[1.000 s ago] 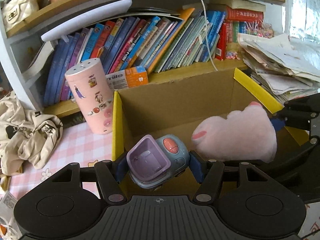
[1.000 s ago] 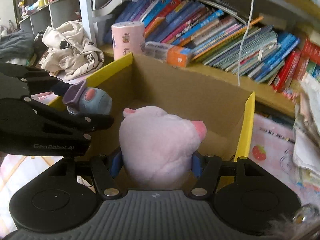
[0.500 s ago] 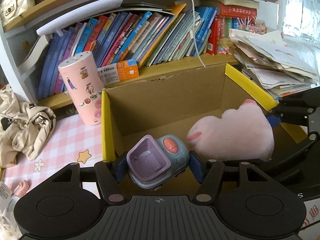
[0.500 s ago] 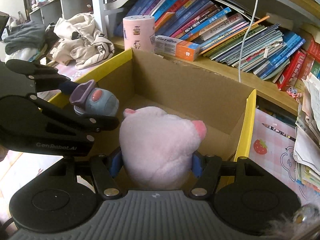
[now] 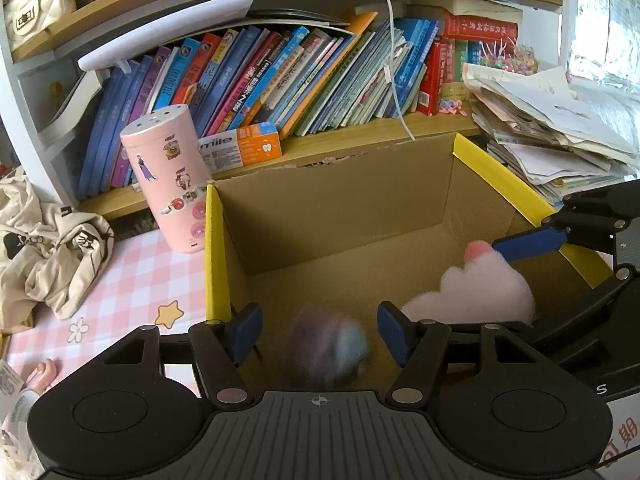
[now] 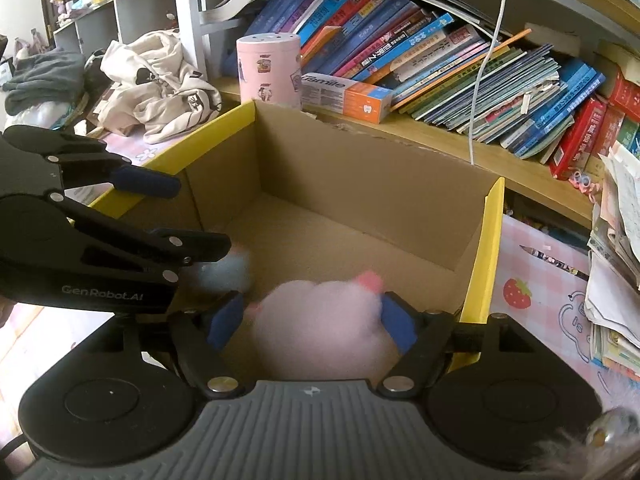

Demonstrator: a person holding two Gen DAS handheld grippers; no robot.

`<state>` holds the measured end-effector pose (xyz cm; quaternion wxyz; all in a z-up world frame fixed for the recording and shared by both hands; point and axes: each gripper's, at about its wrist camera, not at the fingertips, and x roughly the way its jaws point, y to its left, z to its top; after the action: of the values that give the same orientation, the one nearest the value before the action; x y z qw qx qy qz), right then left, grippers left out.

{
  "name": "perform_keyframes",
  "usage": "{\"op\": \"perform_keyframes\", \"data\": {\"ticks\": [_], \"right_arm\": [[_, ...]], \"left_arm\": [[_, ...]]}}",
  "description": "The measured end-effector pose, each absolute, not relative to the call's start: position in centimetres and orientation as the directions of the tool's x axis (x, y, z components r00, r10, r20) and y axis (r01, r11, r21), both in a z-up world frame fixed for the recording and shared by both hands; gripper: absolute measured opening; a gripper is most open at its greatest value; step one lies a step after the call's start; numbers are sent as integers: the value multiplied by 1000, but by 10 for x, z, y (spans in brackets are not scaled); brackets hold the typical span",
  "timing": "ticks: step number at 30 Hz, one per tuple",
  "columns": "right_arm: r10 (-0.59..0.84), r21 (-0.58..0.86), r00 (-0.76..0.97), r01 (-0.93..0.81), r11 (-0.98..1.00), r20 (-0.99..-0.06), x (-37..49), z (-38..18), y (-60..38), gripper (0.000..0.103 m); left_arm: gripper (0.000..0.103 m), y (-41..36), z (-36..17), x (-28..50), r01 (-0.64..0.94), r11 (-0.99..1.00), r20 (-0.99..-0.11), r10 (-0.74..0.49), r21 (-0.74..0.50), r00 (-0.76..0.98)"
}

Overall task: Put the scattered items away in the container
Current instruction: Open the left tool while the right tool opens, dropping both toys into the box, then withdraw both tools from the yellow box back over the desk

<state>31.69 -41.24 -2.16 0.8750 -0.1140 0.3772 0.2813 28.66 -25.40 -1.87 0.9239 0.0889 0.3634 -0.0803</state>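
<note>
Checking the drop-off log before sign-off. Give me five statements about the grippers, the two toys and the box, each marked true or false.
1. The left gripper is open, its blue pads spread apart. True.
2. The blue and purple toy is clamped tight and sharp in view. False: it is a blur between the spread pads, apparently loose.
3. The pink plush sits over the inside of the cardboard box. True.
4. The pink cylinder stands inside the box. False: it stands outside, by the box's left yellow edge.
5. The right gripper is empty. False: the plush lies between its pads, though they look spread and the plush blurred, so the grip seems released.
</note>
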Motion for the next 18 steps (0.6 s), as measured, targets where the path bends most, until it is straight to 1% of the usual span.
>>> {"op": "perform_keyframes", "data": {"ticks": [1, 2, 4, 12, 14, 18], "right_arm": [[405, 13, 559, -576, 817, -724, 317, -21, -412, 75], [404, 13, 560, -574, 819, -724, 316, -21, -412, 75], [405, 19, 560, -570, 822, -722, 315, -21, -412, 75], [416, 20, 584, -565, 825, -697, 305, -12, -411, 76], [423, 22, 591, -565, 825, -687, 301, -9, -411, 77], [438, 22, 613, -566, 824, -658, 290, 0, -412, 78]], "left_arm": [[65, -254, -18, 286, 211, 972, -684, -82, 107, 725], [68, -254, -18, 286, 209, 972, -681, -81, 108, 728], [76, -254, -16, 284, 205, 972, -677, -78, 110, 732], [77, -250, -6, 271, 192, 976, -644, -81, 105, 761], [79, -249, -3, 266, 183, 977, -633, -76, 105, 771], [79, -244, 6, 253, 156, 983, -608, -66, 97, 791]]}}
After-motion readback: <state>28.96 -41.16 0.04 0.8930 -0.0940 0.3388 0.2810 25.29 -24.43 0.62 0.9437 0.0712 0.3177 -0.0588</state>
